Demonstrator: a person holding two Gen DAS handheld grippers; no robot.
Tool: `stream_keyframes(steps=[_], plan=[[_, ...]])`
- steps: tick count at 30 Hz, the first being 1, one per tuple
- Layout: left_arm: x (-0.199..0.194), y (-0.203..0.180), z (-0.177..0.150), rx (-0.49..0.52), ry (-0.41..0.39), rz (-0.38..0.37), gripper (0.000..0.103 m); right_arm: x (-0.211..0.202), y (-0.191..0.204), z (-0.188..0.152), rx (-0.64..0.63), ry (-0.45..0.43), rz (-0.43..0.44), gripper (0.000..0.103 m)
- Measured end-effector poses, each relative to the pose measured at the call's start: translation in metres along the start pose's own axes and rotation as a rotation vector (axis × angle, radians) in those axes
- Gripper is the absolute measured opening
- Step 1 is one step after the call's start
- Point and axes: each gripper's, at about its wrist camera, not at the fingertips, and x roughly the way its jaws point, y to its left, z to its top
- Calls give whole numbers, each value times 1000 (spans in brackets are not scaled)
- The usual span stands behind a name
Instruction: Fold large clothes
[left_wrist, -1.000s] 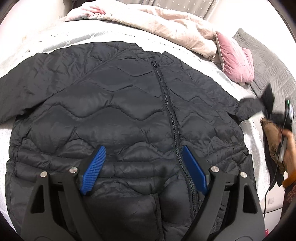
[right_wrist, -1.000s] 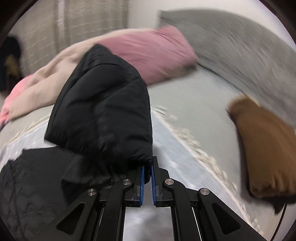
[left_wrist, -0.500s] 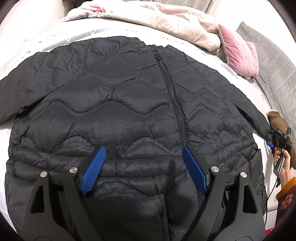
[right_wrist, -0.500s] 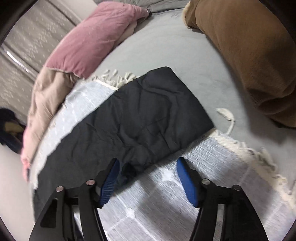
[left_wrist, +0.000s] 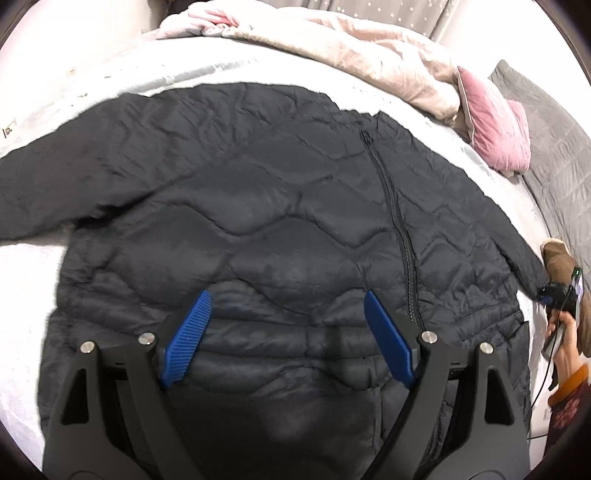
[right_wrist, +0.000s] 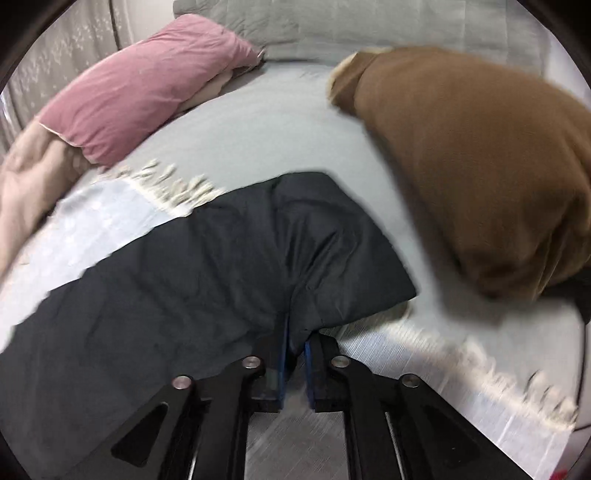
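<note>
Left wrist view: quilted jacket (left_wrist: 280, 229) flat on bed (left_wrist: 33, 280), zipped | left gripper (left_wrist: 286, 332) agape above hem | right gripper (right_wrist: 294, 347) clamps sleeve cuff (right_wrist: 332, 258) | likely light, soft, slippery; grip cuffs, hem.

black left gripper (left_wrist: 286, 334), blue ribbed pads (left_wrist: 186, 338), silver screws
</note>
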Motion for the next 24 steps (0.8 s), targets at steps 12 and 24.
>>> stream_keyframes(steps=[12, 24], plan=[[-43, 59, 2, -119, -86, 109, 85, -121, 18, -59, -30, 26, 331, 63], [-57, 154, -10, -320, -129, 195, 94, -175, 136, -159, -309, -21, 490, 81]])
